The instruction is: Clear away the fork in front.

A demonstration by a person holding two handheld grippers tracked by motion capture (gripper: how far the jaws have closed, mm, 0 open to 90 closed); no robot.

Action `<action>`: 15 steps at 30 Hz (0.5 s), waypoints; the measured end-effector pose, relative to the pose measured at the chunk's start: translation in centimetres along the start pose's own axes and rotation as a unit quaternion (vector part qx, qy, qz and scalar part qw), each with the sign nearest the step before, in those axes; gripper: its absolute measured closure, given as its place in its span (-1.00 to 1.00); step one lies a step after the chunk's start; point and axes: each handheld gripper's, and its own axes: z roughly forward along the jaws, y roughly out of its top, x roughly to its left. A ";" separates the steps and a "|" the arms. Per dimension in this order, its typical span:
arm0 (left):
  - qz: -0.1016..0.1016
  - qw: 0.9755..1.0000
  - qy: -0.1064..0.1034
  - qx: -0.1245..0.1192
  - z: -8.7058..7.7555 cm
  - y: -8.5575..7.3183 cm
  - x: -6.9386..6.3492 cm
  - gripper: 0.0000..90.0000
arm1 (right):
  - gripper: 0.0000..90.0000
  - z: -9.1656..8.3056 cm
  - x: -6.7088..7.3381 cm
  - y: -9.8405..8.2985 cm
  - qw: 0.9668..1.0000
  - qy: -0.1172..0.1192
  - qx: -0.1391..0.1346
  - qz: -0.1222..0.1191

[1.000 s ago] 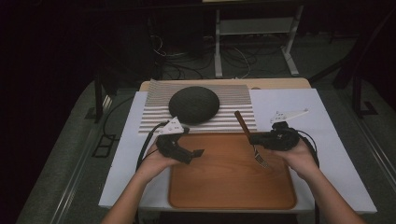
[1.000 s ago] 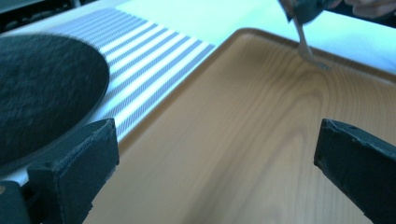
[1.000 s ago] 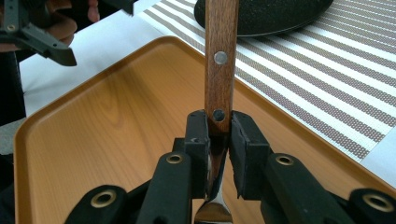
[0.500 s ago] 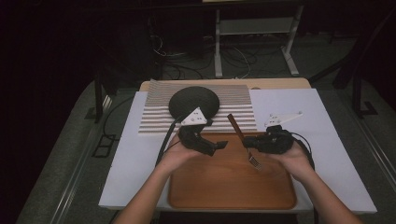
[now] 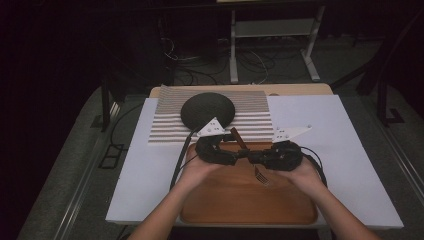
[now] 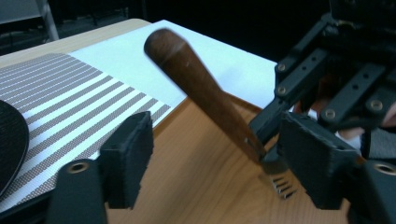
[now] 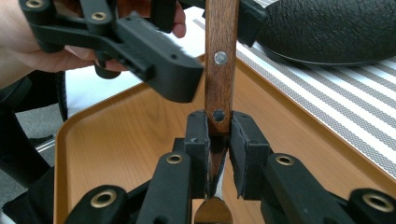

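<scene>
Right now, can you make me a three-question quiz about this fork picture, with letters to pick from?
1. Where do the tines of the fork point?
A. Down at the wooden tray
B. Into the dark bowl
C. Off the table's edge

2. What colour are the stripes on the striped mat?
A. Red and blue
B. Grey and white
C. Green and yellow

3. What are the jaws of the right gripper doing?
A. Hanging open, holding nothing
B. Squeezing the mat
C. Pinching the fork where handle meets metal

Answers: 1 A, the tines hang just above the tray's wood. 2 B, grey bands alternate with white. 3 C, both pads press the handle's lower end, while the left gripper stands open around the handle.
</scene>
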 end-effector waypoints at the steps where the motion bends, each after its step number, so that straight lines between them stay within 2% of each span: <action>1: 0.000 1.000 0.002 0.002 0.0 0.0 -0.1 -0.27 | 0.71 0.2 0.1 0.0 1.000 0.000 -0.001 0.000; 7: -0.028 1.000 -0.007 -0.007 -0.2 -0.1 0.3 0.14 | 0.71 0.5 0.4 0.1 1.000 -0.005 -0.003 -0.003; 15: -0.040 0.999 -0.024 -0.015 -0.3 -0.1 0.5 0.42 | 0.71 0.9 0.7 0.4 1.000 -0.017 -0.012 -0.005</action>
